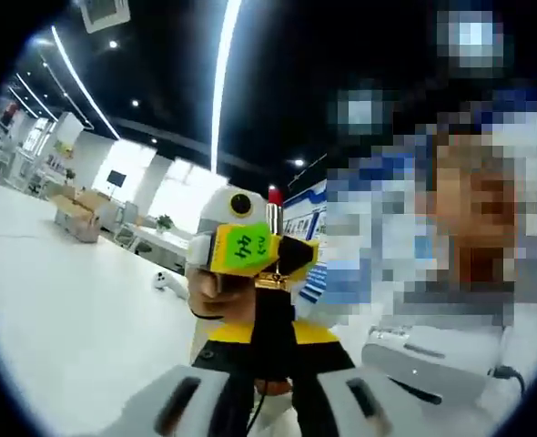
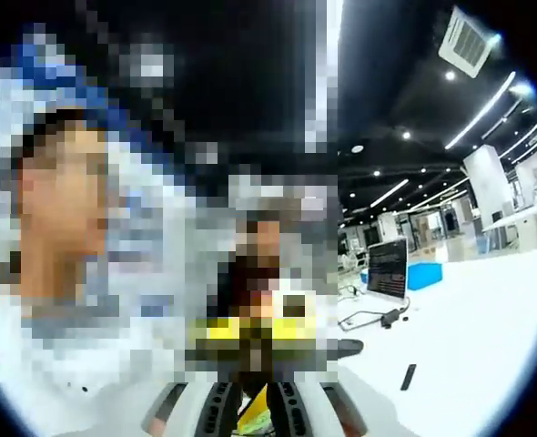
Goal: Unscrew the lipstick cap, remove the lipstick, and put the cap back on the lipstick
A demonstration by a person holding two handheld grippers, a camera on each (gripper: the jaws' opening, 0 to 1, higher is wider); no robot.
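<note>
In the left gripper view a lipstick stands upright straight ahead: black base [image 1: 273, 337], gold band [image 1: 269, 280], pale tube and red tip [image 1: 274, 196]. My left gripper [image 1: 273, 401] is shut on the black base, which rises between its grey jaws. My right gripper [image 1: 248, 250], yellow with a green sticker and held by a hand [image 1: 205, 291], reaches in from the left and closes on the lipstick at the gold band. In the right gripper view the right gripper [image 2: 253, 408] has its jaws close together around something yellowish. A small black oblong piece [image 2: 409, 376], possibly the cap, lies on the white table [image 2: 487, 337].
A person sits close behind both grippers. The table [image 1: 59, 319] carries a small white object [image 1: 168, 282] and a grey device [image 1: 423, 364]. An open laptop [image 2: 387, 269], a cable [image 2: 369, 319] and a blue box [image 2: 423, 273] stand farther off.
</note>
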